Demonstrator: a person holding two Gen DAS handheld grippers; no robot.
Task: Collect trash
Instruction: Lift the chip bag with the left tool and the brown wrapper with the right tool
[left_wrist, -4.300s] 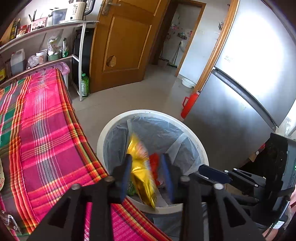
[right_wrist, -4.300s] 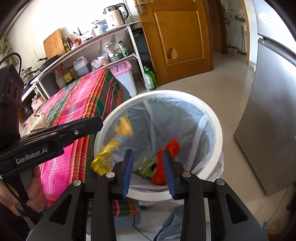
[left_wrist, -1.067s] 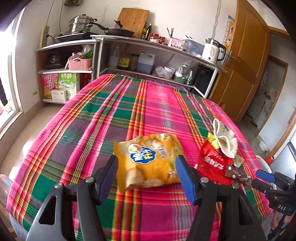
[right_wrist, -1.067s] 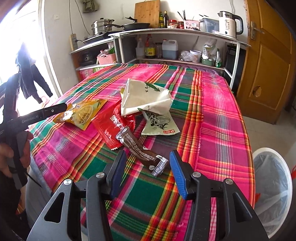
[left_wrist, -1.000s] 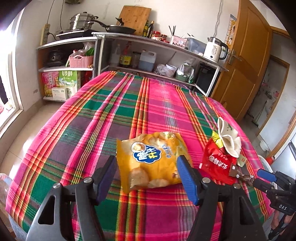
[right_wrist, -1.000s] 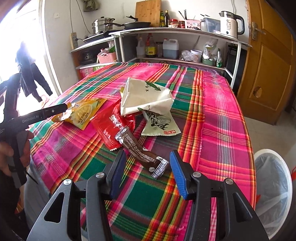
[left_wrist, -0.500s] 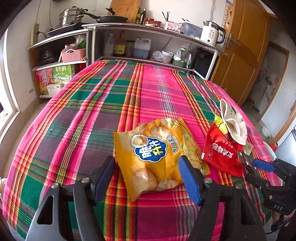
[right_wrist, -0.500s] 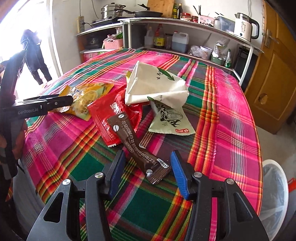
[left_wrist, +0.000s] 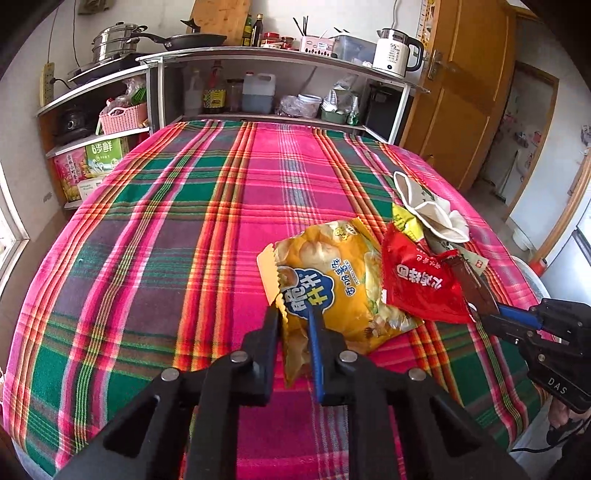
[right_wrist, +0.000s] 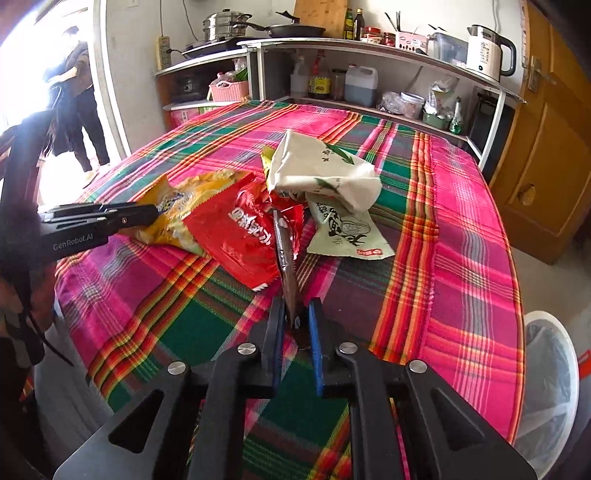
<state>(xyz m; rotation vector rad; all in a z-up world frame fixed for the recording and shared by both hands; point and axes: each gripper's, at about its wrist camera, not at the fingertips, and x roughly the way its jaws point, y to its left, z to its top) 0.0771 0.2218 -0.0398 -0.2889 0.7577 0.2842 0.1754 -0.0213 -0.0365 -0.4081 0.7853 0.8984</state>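
Note:
My left gripper (left_wrist: 293, 314) is shut on the near edge of a yellow chip bag (left_wrist: 340, 280) on the plaid tablecloth (left_wrist: 184, 229); the bag also shows in the right wrist view (right_wrist: 184, 210). My right gripper (right_wrist: 295, 310) is shut on the end of a brown wrapper (right_wrist: 284, 258), which also shows in the left wrist view (left_wrist: 474, 288). A red snack bag (right_wrist: 236, 232) lies between them. A crumpled white bag (right_wrist: 321, 173) and a pale green packet (right_wrist: 347, 232) lie behind it.
A white bin with a liner (right_wrist: 550, 387) stands on the floor at the table's right end. Kitchen shelves (left_wrist: 258, 88) with bottles and a kettle (left_wrist: 393, 51) stand behind the table. A person (right_wrist: 77, 110) stands at the doorway on the left.
Both grippers have moved in and closed: the left on the yellow chip bag, the right on the brown wrapper, which now stands on edge. Earlier both were open over the bin.

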